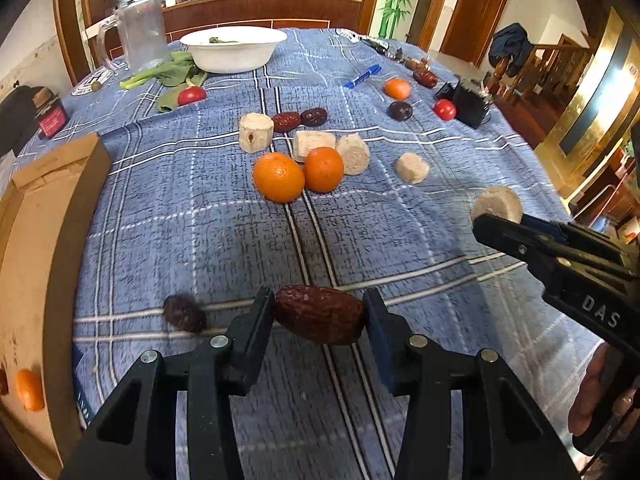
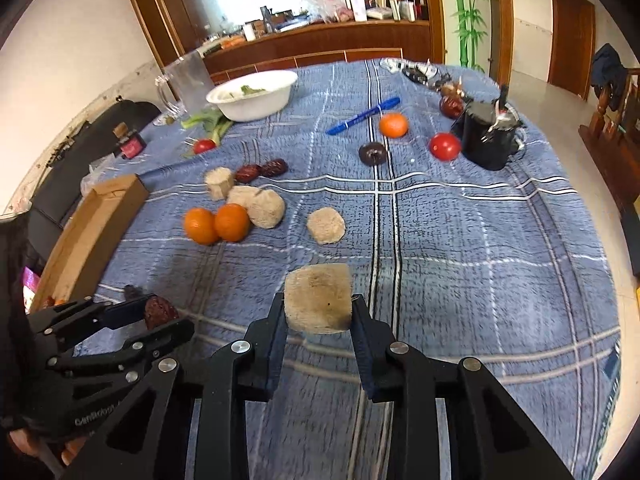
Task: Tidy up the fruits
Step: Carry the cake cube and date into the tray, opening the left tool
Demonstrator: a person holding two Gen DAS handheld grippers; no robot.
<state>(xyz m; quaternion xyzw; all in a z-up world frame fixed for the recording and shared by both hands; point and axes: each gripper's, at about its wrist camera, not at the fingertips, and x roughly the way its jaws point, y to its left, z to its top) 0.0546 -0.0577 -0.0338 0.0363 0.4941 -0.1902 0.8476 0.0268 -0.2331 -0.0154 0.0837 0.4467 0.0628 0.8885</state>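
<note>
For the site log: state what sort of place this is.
Probably a home dining room: a table under a blue plaid cloth, a wooden counter crowded with household items, and a staircase railing beyond.

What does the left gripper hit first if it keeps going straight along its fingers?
Probably just the blue plaid tablecloth. The left gripper is clamped on a red date, pointing steeply down; the two oranges sit further out, though depth is unclear.

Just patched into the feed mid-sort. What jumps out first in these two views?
Both tools are loaded: the left tool grips a red date just above the blue plaid cloth, and the right tool grips a pale cut chunk. Beyond them, mid-table, two oranges sit side by side among more pale chunks, with a cardboard box at the left edge.
</note>
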